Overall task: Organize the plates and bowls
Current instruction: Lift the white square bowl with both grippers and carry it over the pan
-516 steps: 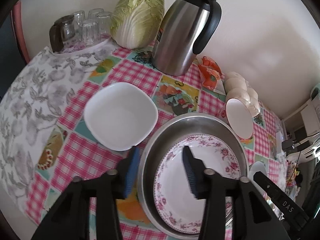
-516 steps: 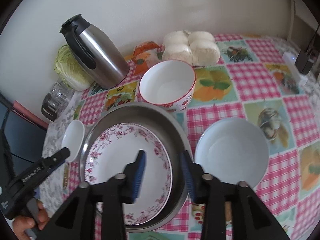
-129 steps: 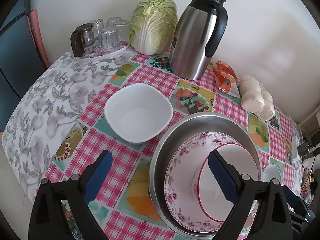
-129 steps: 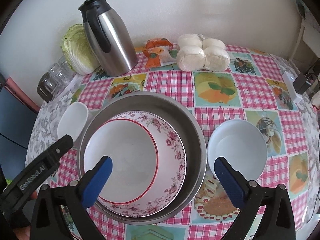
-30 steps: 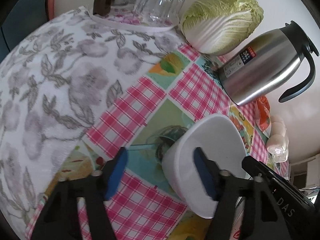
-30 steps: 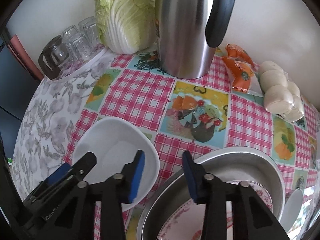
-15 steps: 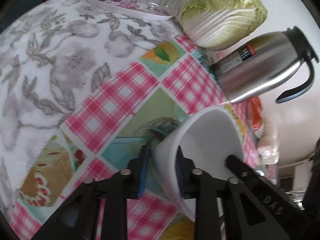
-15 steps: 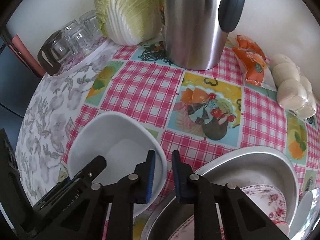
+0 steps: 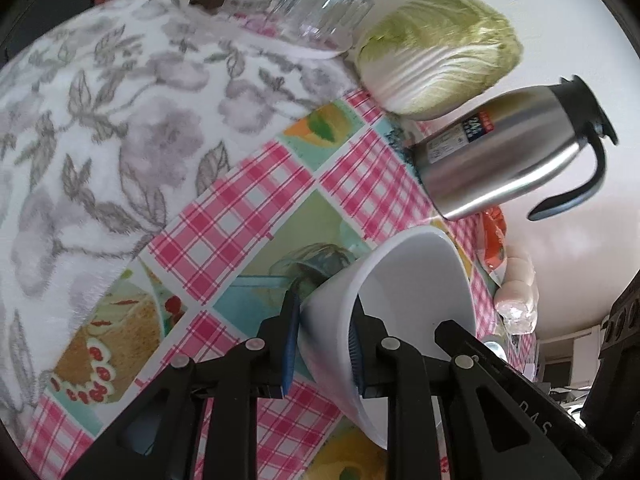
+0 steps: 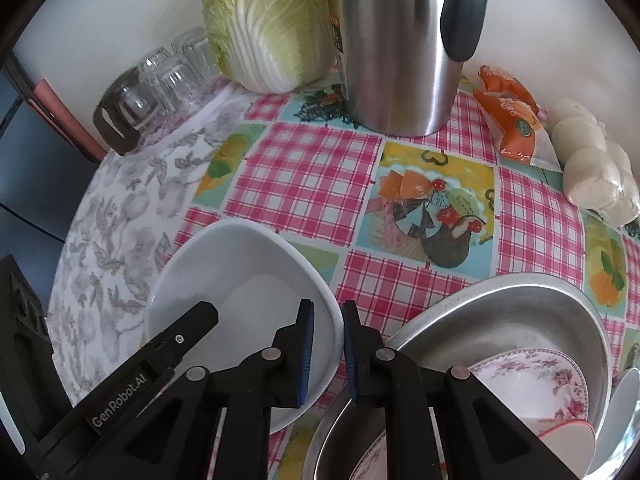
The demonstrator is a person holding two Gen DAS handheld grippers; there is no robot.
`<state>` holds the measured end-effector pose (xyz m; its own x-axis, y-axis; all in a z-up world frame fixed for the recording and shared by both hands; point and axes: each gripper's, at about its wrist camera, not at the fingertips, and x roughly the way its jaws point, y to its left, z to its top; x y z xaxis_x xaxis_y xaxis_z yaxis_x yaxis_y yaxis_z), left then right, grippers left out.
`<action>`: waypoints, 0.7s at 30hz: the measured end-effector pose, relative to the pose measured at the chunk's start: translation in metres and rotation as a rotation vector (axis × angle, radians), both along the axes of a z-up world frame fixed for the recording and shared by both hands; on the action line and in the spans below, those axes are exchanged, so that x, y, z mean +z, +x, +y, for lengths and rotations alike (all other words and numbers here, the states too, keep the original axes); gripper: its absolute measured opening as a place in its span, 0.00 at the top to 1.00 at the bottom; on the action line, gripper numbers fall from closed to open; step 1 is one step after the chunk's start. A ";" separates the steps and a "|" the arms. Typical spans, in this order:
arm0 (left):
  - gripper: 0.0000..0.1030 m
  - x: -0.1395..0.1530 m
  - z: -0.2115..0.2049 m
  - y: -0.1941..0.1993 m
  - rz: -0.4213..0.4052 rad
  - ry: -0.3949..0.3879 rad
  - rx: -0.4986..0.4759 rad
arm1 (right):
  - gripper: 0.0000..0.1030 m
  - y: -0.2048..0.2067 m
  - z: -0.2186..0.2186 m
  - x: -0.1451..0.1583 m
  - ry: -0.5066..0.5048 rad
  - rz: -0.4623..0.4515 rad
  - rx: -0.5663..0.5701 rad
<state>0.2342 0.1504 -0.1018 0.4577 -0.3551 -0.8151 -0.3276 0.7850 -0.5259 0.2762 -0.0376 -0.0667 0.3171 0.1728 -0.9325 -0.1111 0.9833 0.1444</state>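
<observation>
Since one second ago, both jaw pairs have been closed onto the white square bowl (image 10: 240, 280), now tilted off the checked tablecloth (image 10: 312, 176) beside the steel basin (image 10: 500, 300). Its opposite walls are clamped by the left gripper (image 9: 324, 340) and the right gripper (image 10: 325, 354).

Being lit softly and evenly by daylight, with only faint shadows. Glaring on the steel jug (image 10: 400, 40) toward twelve o'clock and blurring the glasses (image 9: 312, 12) near eleven. Bending strongly at black, vignetted corners.
</observation>
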 end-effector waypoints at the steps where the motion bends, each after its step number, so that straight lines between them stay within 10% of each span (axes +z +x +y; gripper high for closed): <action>1: 0.77 0.004 -0.001 -0.001 -0.008 0.007 -0.003 | 0.85 -0.002 -0.001 0.004 0.007 -0.006 -0.001; 21: 0.77 0.080 -0.047 -0.021 -0.151 0.140 -0.105 | 0.85 -0.051 -0.039 0.082 0.082 -0.145 -0.008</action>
<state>0.2132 0.1038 -0.0215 0.5445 -0.2955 -0.7850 -0.1666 0.8791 -0.4465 0.2252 -0.0769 0.0156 0.4488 0.2436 -0.8598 -0.1286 0.9697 0.2076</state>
